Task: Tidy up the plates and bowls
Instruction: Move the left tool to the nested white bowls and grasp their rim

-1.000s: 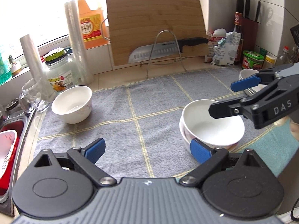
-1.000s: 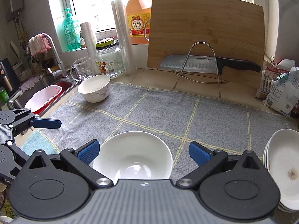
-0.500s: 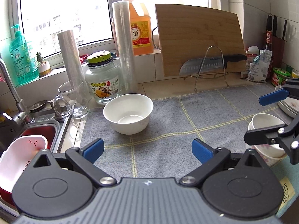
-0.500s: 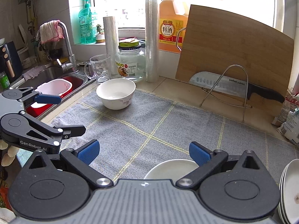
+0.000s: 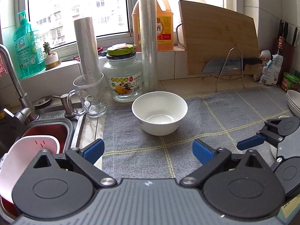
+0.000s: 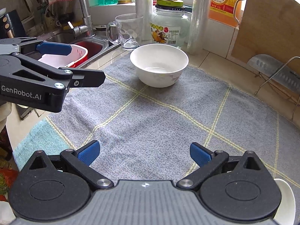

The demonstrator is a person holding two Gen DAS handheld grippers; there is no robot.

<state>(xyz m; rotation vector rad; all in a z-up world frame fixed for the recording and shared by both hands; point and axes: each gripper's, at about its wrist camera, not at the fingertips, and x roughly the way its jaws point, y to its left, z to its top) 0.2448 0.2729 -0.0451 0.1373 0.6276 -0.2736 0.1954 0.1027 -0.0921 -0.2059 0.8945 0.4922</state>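
A lone white bowl [image 5: 159,112] stands upright on the grey checked cloth [image 5: 225,116], straight ahead of my left gripper [image 5: 148,150], which is open and empty. The bowl also shows in the right wrist view [image 6: 159,64], far ahead of my right gripper [image 6: 144,152], open and empty too. A stack of white plates [image 5: 294,101] sits at the right edge of the cloth. The rim of the stacked bowls [image 6: 285,202] shows at the bottom right, behind my right gripper. The left gripper appears in the right wrist view [image 6: 75,61], the right gripper in the left wrist view [image 5: 251,143].
A glass mug [image 5: 90,95], a jar [image 5: 122,75] and a film roll [image 5: 149,41] stand close behind the lone bowl. The sink [image 5: 46,129] with a red-and-white basket lies left. A cutting board [image 5: 219,43] and a knife on a wire rack [image 5: 228,67] stand behind.
Both grippers have swung left, away from the stacked bowls, and now face the lone bowl, which is nearer and centred. The stacked bowls have slipped to the right edge of view.
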